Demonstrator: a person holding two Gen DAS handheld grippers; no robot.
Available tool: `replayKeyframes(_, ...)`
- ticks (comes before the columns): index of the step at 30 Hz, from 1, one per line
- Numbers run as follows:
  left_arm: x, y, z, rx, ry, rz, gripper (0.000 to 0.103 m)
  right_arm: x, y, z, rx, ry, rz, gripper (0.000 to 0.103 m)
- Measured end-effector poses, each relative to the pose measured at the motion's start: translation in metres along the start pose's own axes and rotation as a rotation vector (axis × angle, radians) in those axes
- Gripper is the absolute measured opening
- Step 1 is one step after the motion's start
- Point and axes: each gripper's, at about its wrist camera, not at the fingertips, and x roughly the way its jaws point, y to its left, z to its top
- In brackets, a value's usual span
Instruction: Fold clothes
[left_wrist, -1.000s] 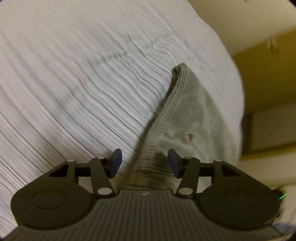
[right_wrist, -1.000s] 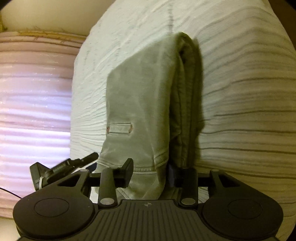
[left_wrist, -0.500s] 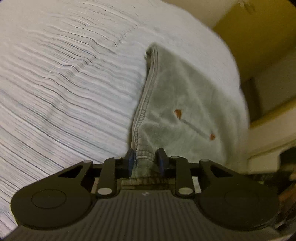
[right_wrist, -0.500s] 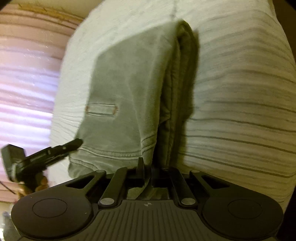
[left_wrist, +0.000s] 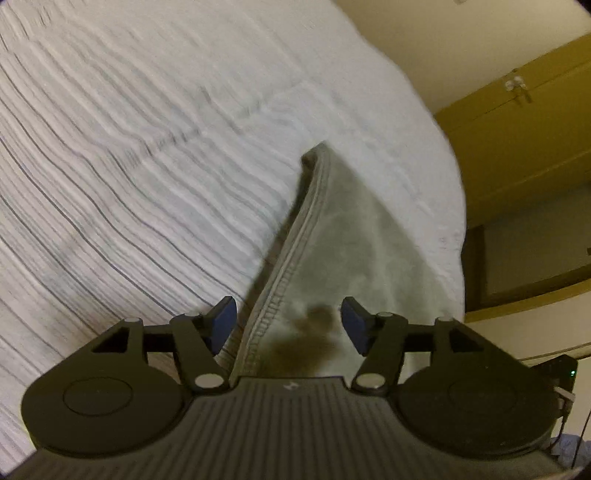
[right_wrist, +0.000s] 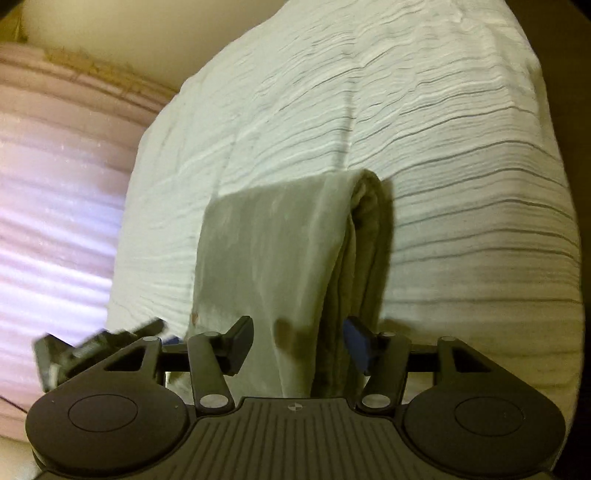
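A grey-green folded garment (left_wrist: 354, 243) lies on the striped white bedspread (left_wrist: 147, 147), its stitched seam running away from me. My left gripper (left_wrist: 288, 317) stands open over the garment's near end, one blue pad on each side of the seam. In the right wrist view the same garment (right_wrist: 273, 251) is a thick folded stack, with its layered edge on the right. My right gripper (right_wrist: 299, 336) is open around that near end. Nothing is pinched in either gripper. The left gripper (right_wrist: 92, 347) shows blurred at the lower left of the right wrist view.
The bedspread (right_wrist: 443, 147) stretches far beyond the garment. The bed's edge drops off close to the garment's right side in the left wrist view, with a yellow cupboard door (left_wrist: 517, 147) beyond it. A pink ribbed cloth (right_wrist: 48, 184) lies left of the bed.
Half a second ago both grippers were shut on the garment's near edge; both are open now. The garment lies shorter, and its pocket stitching no longer shows.
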Motion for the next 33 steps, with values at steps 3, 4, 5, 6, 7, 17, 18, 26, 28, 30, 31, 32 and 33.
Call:
replayKeyframes(3, 0.011, -0.006, -0.001, 0.050, 0.003, 0.027, 0.010, 0.020, 0.009, 0.010, -0.010, 0.012, -0.028, 0.023)
replayKeyframes(4, 0.014, -0.008, -0.001, 0.067, 0.004, 0.036, 0.007, 0.022, 0.011, 0.010, -0.033, 0.016, -0.056, 0.023)
replayKeyframes(5, 0.015, -0.011, -0.002, 0.090, 0.000, 0.046, 0.007, 0.022, 0.010, 0.011, -0.046, 0.018, -0.059, 0.020)
replayKeyframes(6, 0.011, -0.016, -0.003, 0.131, -0.016, 0.061, 0.007, 0.022, 0.012, 0.013, -0.061, 0.021, -0.065, 0.017)
replayKeyframes(7, 0.007, -0.022, -0.006, 0.180, -0.036, 0.082, 0.007, 0.022, 0.014, 0.011, -0.082, 0.024, -0.077, 0.016)
replayKeyframes(17, 0.015, -0.025, -0.009, 0.169, -0.025, 0.149, 0.030, 0.031, 0.025, -0.003, -0.161, 0.048, -0.197, 0.051)
replayKeyframes(18, 0.012, -0.020, -0.007, 0.111, -0.021, 0.110, 0.048, 0.026, 0.023, -0.002, -0.117, 0.056, -0.169, 0.051)
replayKeyframes(26, 0.019, -0.024, -0.022, 0.172, 0.141, 0.180, 0.033, 0.045, 0.016, -0.020, -0.030, 0.222, -0.200, 0.049)
replayKeyframes(28, 0.014, -0.027, -0.021, 0.183, 0.146, 0.207, 0.034, 0.047, 0.016, -0.018, -0.050, 0.247, -0.215, 0.049)
replayKeyframes(30, 0.007, -0.039, -0.020, 0.236, 0.138, 0.246, 0.031, 0.042, 0.025, -0.014, -0.101, 0.251, -0.233, 0.050)
replayKeyframes(31, 0.003, -0.047, -0.020, 0.276, 0.121, 0.266, 0.021, 0.036, 0.030, -0.013, -0.138, 0.241, -0.247, 0.050)
replayKeyframes(32, -0.002, -0.056, -0.020, 0.314, 0.101, 0.280, 0.018, 0.026, 0.039, -0.014, -0.194, 0.211, -0.268, 0.050)
replayKeyframes(33, -0.006, -0.064, -0.020, 0.345, 0.077, 0.287, 0.017, 0.017, 0.049, -0.015, -0.259, 0.171, -0.291, 0.049)
